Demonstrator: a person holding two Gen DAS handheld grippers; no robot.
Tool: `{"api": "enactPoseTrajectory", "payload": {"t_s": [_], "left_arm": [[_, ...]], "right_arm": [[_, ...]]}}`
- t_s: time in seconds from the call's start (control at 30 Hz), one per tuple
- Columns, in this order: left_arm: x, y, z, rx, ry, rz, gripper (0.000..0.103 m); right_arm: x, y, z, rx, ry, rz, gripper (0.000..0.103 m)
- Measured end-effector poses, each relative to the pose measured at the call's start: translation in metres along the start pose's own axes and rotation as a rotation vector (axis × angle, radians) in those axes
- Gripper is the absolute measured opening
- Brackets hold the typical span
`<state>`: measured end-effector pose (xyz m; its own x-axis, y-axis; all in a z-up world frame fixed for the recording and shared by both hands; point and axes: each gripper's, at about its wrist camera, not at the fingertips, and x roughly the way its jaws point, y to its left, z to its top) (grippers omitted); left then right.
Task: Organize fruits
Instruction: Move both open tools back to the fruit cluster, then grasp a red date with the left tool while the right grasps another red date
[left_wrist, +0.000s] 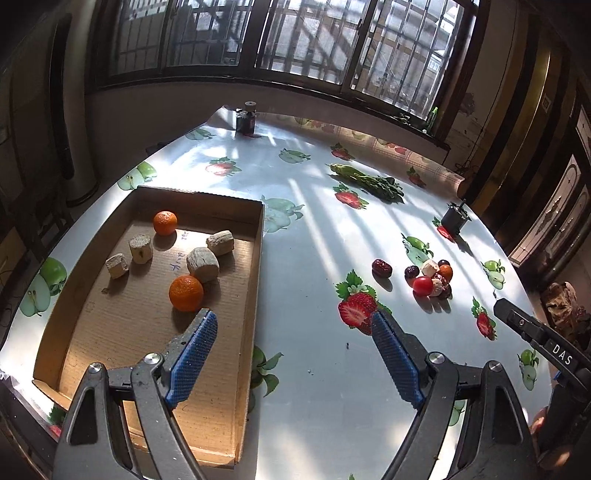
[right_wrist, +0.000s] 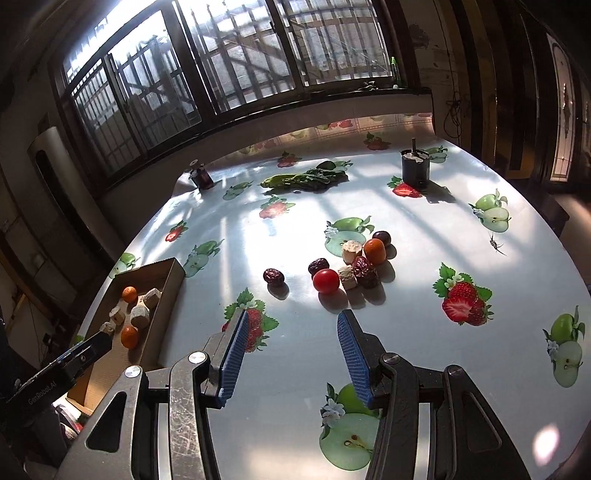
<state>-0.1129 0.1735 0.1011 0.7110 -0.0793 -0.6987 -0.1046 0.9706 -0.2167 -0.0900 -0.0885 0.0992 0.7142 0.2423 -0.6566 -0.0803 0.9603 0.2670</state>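
A shallow cardboard box (left_wrist: 255, 280) lies on the table's left, also in the right wrist view (right_wrist: 168, 295). It holds two oranges (left_wrist: 185, 293) (left_wrist: 165, 222) and several pale cut chunks (left_wrist: 202, 264). A pile of small fruit sits on the table: a cherry tomato (right_wrist: 326, 280), a small orange (right_wrist: 375, 251), dark red dates (right_wrist: 274, 276) and pale chunks (right_wrist: 351, 251). The pile also shows in the left wrist view (left_wrist: 430, 278). My left gripper (left_wrist: 293, 319) is open and empty above the box's right wall. My right gripper (right_wrist: 291, 319) is open and empty, just short of the pile.
Leafy greens (right_wrist: 306, 179) lie at the table's far side. A black cup (right_wrist: 415, 168) stands at the far right and a small dark jar (right_wrist: 202, 177) at the far left. The tablecloth (right_wrist: 406, 350) bears printed strawberries and apples. Windows stand behind.
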Motion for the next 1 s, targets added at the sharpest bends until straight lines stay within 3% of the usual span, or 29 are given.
{"api": "enactPoseTrajectory", "payload": {"t_s": [0.23, 0.43, 0.67, 0.83, 1.0], "left_arm": [[0.01, -0.021, 0.005, 0.045, 0.04, -0.019, 0.085], [0.017, -0.019, 0.009, 0.043, 0.037, 0.026, 0.085], [0.035, -0.051, 0.034, 0.081, 0.069, -0.049, 0.085], [0.081, -0.086, 0.062, 0.074, 0.123, -0.154, 0.085], [0.146, -0.1, 0.057, 0.036, 0.248, -0.204, 0.081]], "right_arm": [[-0.006, -0.036, 0.015, 0.014, -0.002, -0.002, 0.053], [-0.005, -0.084, 0.033, 0.084, -0.011, -0.076, 0.053], [0.028, -0.095, 0.045, 0.121, 0.069, -0.034, 0.053], [0.07, -0.087, 0.059, 0.114, 0.112, 0.011, 0.053], [0.104, -0.097, 0.051, 0.147, 0.114, 0.044, 0.053]]}}
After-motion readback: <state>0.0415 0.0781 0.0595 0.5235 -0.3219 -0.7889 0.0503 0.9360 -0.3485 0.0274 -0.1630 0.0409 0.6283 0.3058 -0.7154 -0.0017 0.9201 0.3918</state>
